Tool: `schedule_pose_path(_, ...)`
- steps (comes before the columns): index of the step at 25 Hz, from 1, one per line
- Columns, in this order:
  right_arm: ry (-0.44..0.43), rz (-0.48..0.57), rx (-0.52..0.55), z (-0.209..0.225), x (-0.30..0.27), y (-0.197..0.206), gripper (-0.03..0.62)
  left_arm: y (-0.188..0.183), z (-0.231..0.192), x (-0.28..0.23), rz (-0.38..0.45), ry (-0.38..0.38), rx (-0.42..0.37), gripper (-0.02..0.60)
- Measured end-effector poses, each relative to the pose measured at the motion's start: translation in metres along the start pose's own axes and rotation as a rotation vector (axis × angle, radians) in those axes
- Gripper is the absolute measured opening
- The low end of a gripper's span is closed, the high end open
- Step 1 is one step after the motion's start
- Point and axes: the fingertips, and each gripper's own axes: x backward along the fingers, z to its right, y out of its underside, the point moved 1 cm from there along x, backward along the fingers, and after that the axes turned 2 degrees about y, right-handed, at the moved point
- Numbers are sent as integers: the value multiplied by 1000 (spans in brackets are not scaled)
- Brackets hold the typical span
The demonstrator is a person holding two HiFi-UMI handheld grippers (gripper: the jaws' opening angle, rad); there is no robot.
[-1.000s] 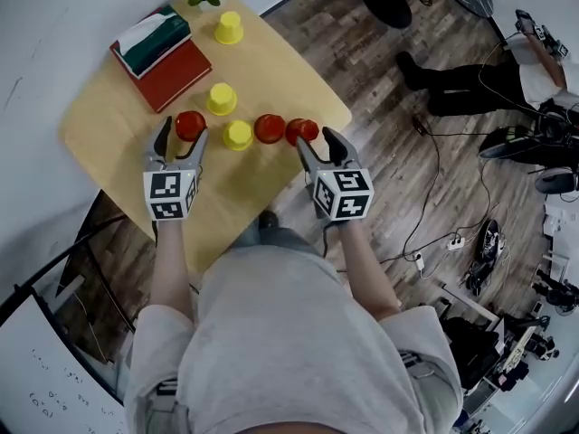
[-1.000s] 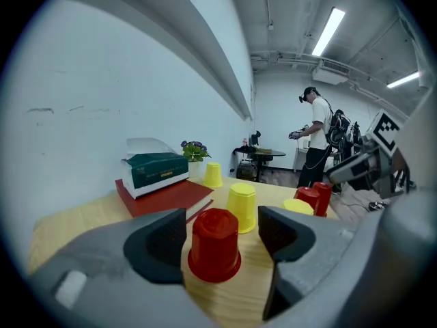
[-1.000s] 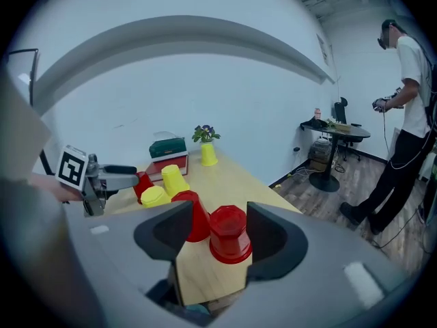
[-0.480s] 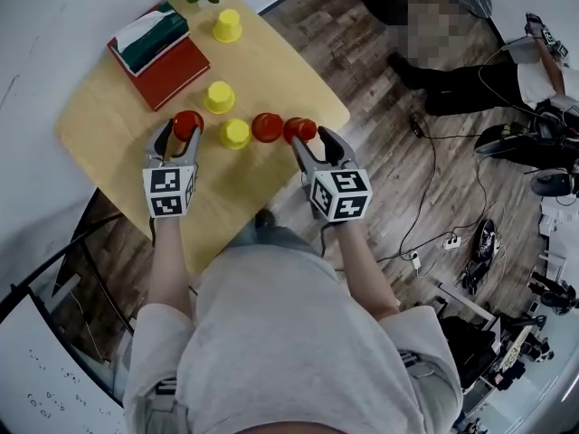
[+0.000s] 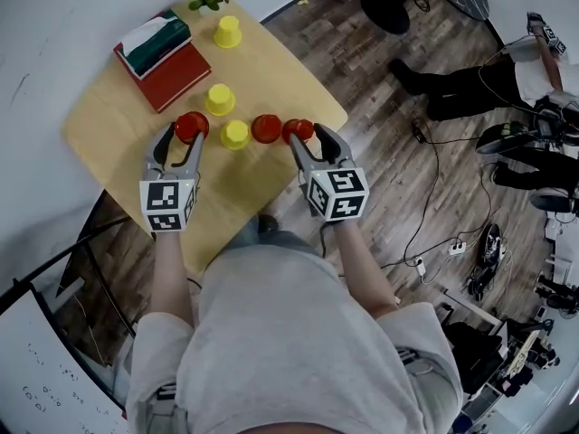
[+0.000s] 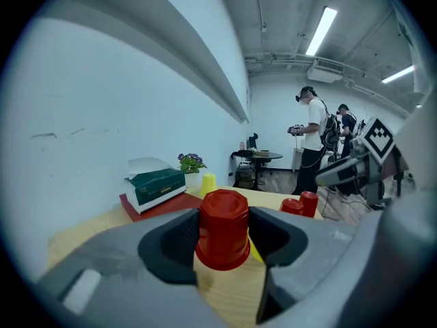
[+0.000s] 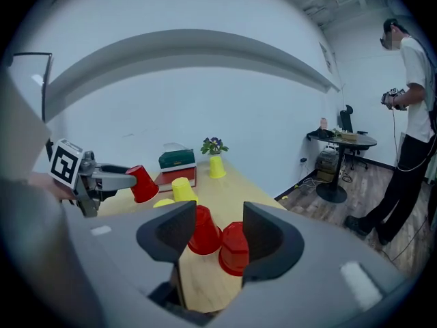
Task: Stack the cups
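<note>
Your room's evenly bright, lit from ceiling strip lights [image 6: 326, 29]. Shadows faint. Both gripper views bulge heavily, black corners; close foreground soft, head view sharp.

Wooden table [image 5: 276, 57], red cups [image 5: 266, 127], yellow cups [image 5: 220, 99], red book [image 5: 174, 74]

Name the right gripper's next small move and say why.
Probably finish closing the right gripper on the near red cup. Its jaws are closing around that cup but do not yet pinch it from both sides, while the left gripper clamps a third red cup. Mind the second red cup, which sits just past one jaw.
</note>
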Motion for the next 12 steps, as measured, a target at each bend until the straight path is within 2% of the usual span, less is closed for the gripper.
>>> schedule_pose_path(7,-8,97,16,-5,19,-15,150,-26,33,7,38,79,-15,232)
schedule_pose_path(12,-9,125,16,-6,30,-17,144,-41,58,-1,51,157,-45,232)
